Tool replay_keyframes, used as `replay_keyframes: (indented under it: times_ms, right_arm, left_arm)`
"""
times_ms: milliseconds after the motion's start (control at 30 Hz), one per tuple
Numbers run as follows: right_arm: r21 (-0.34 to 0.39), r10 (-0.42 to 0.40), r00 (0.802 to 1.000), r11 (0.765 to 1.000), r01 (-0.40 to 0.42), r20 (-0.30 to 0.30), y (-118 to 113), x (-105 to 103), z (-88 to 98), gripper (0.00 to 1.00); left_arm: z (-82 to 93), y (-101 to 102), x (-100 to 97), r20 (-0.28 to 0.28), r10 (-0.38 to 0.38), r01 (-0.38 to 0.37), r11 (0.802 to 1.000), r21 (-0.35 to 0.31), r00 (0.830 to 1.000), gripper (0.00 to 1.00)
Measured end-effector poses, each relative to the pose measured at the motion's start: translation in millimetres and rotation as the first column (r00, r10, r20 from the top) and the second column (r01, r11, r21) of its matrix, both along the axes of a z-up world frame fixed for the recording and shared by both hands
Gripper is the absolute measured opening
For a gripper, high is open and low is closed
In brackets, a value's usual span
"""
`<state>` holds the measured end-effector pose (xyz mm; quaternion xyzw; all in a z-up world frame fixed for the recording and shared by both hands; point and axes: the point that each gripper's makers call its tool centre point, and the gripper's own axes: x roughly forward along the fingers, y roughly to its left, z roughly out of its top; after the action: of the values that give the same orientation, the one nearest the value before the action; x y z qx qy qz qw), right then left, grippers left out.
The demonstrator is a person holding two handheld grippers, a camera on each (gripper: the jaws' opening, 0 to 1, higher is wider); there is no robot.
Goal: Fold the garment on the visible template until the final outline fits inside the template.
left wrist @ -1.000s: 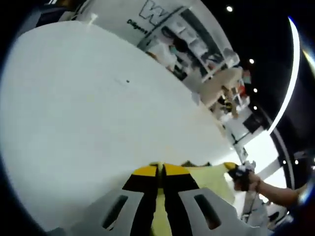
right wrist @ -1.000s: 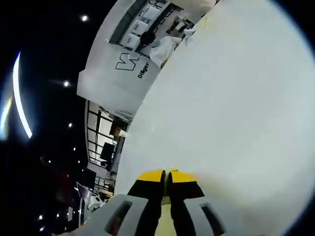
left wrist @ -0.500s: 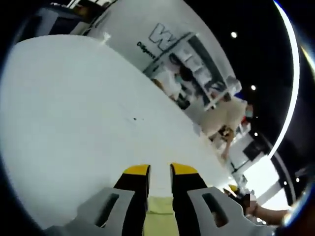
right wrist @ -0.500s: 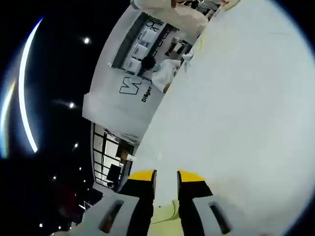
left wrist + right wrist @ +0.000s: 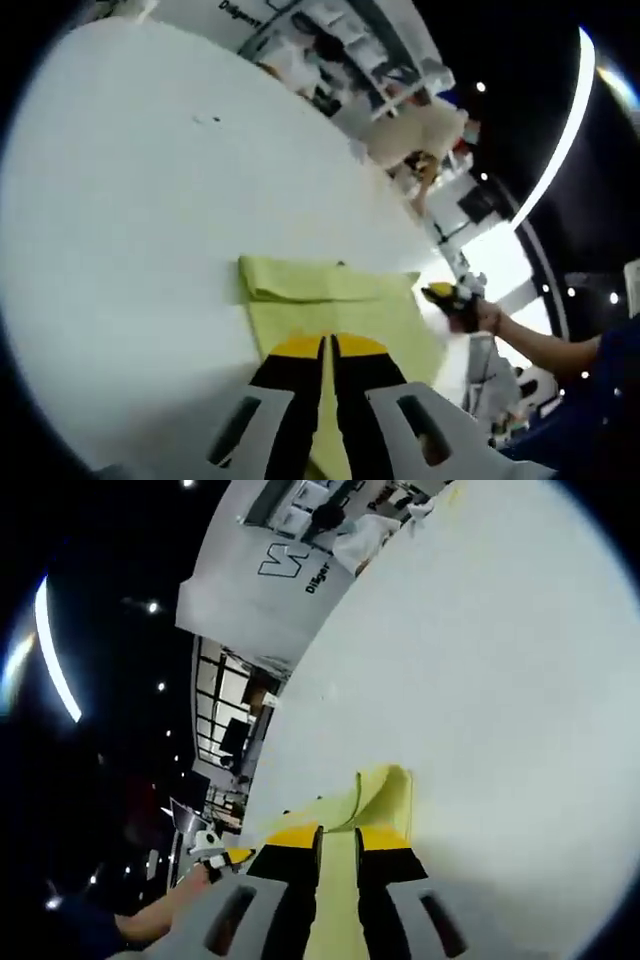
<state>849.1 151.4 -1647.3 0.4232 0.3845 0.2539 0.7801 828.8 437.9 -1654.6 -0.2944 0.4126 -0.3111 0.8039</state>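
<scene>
A pale yellow garment (image 5: 330, 300) lies flat on the white table (image 5: 150, 200), its far edge folded over in a thick band. My left gripper (image 5: 328, 346) hovers over its near part, with the jaws shut and only a thin slit between the yellow tips. My right gripper (image 5: 445, 296), held by a hand, sits just off the garment's right edge. In the right gripper view the garment (image 5: 385, 790) shows a curled fold, and my right gripper (image 5: 339, 832) stands open over it with cloth showing through the gap. My left gripper (image 5: 228, 857) is at the lower left.
The table (image 5: 500, 680) stretches wide and bare beyond the garment. A person's arm in a blue sleeve (image 5: 590, 360) reaches in from the right. Shelving and people (image 5: 300, 60) stand past the far table edge, beside a lettered wall (image 5: 290, 570).
Both grippers drew back from the garment, so the folded cloth now shows in both views. The left jaws went from open to shut, and the right jaws narrowed a little.
</scene>
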Motion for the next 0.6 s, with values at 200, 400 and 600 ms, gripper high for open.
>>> replay_keyframes:
  times_ms: [200,400,600]
  right_arm:
    - [-0.042,0.027,0.999,0.999,-0.029,-0.034,5,13,-17.4,0.08]
    - [-0.001,-0.046,0.999,0.999,0.046,-0.004,-2,43,-12.1,0.09]
    - [0.088,-0.221,0.972,0.973,0.214,0.076,-26,77,17.7,0.11]
  left_arm:
    - [-10.7,-2,27.5,-0.053,0.118,-0.120,0.992,-0.031,0.992,0.06]
    - [-4.7,11,60.3,-0.013,0.243,-0.243,0.969,-0.039,0.970,0.07]
    - [28.4,30,87.3,0.056,0.387,-0.376,0.916,-0.141,0.920,0.12]
